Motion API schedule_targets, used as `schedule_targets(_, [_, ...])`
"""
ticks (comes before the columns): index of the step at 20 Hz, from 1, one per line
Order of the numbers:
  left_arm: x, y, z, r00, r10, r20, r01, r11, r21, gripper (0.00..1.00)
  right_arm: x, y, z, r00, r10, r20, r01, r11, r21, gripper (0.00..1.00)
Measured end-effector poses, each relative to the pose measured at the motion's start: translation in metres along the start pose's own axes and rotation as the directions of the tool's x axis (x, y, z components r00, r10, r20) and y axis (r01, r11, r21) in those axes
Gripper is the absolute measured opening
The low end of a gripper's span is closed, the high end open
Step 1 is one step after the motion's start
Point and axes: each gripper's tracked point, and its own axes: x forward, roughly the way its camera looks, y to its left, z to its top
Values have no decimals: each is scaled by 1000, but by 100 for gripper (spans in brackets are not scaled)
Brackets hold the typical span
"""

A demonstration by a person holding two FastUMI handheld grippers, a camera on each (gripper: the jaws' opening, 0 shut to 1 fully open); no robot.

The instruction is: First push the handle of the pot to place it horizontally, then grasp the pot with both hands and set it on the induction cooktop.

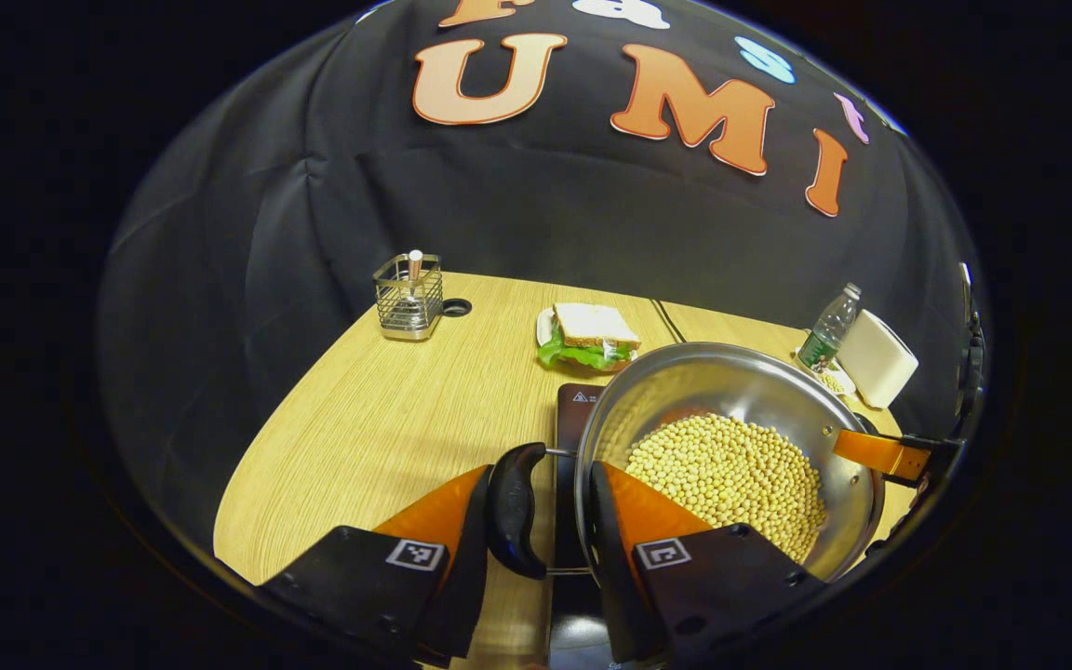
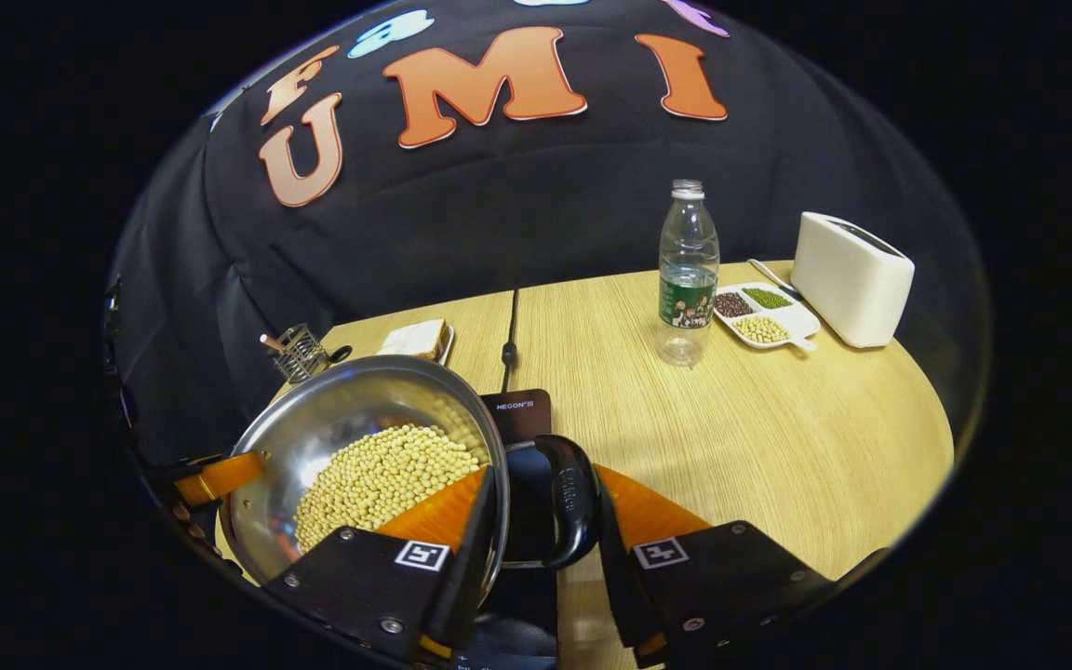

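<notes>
A steel pot (image 1: 703,381) half full of yellow beans (image 1: 731,475) is over the black induction cooktop (image 1: 578,409); I cannot tell whether it rests on it. My left gripper (image 1: 541,475) is shut on the pot's black side handle (image 1: 517,512), with one finger outside the handle and the other inside the rim. In the right gripper view the pot (image 2: 341,409) is at the lower left, and my right gripper (image 2: 545,475) is shut on the opposite black handle (image 2: 573,502) in the same way. The cooktop (image 2: 519,411) shows just behind it.
On the wooden table (image 2: 778,437) stand a wire holder (image 1: 408,298), a sandwich on a plate (image 1: 592,335), a plastic bottle (image 2: 688,270), a divided dish of beans (image 2: 764,312) and a white toaster (image 2: 852,279). A cable (image 2: 508,349) runs back from the cooktop.
</notes>
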Motion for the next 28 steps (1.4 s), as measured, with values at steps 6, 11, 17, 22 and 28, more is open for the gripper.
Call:
schedule_targets(6, [-41,8,60,975,91,202,-100,994,36,99,-39,-3,50,989,36,142,-33,999,-26,89])
schedule_targets(11, [-114,-18,136,906,87,413,-101,995,13,98,-99,-38,118,951,30,308,-10,998,-67,93])
schedule_targets(17, [-212,-35,216,797,119,592,-110,993,-51,99,-200,-103,200,864,-46,501,106,990,-94,93])
schedule_targets(22, [-280,-41,240,763,111,637,-52,993,-110,98,-270,-143,228,816,-69,574,162,980,-112,93])
schedule_targets(28, [-388,-4,285,611,199,766,-115,980,-162,97,-324,-178,247,781,-90,618,176,981,-80,93])
